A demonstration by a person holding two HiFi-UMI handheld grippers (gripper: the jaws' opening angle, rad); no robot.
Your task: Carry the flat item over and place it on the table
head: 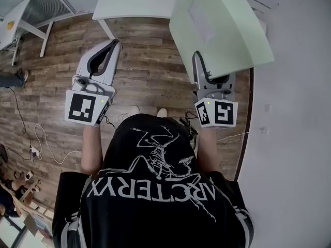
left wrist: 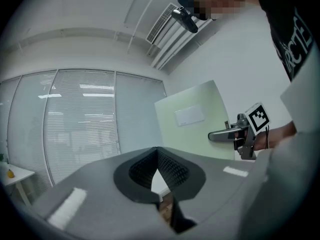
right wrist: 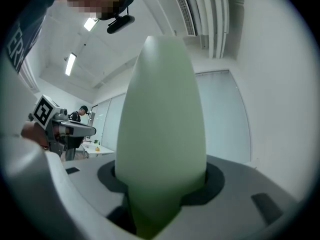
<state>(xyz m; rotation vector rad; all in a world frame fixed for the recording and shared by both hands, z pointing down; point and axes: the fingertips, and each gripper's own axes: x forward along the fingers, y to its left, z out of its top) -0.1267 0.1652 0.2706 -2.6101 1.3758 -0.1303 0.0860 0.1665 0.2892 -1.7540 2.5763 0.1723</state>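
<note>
Pale green flat board [head: 222, 25] held up in the air, tilted, w/ a white label [head: 201, 22] on its face. Its lower edge sits in the right gripper [head: 198, 61], jaws pinching it from both sides. In the head view the board covers the near right corner of the white table [head: 134, 1], above wood floor [head: 145, 61].

Right gripper view: board [right wrist: 162, 124] seen edge-on, wedged between the jaws of the right gripper [right wrist: 160, 184] & blocking most of what's behind.

Left gripper [head: 115, 43] is level w/ the right one, well apart from the board, near the table's front edge. Left gripper view: jaws of the left gripper [left wrist: 157, 151] pressed together at the tips, nothing between; board [left wrist: 197, 121] stands upright beyond.

Board's top & table's far edge are cut off by the frame. Person's black shirt [head: 155, 190] fills the bottom.
</note>
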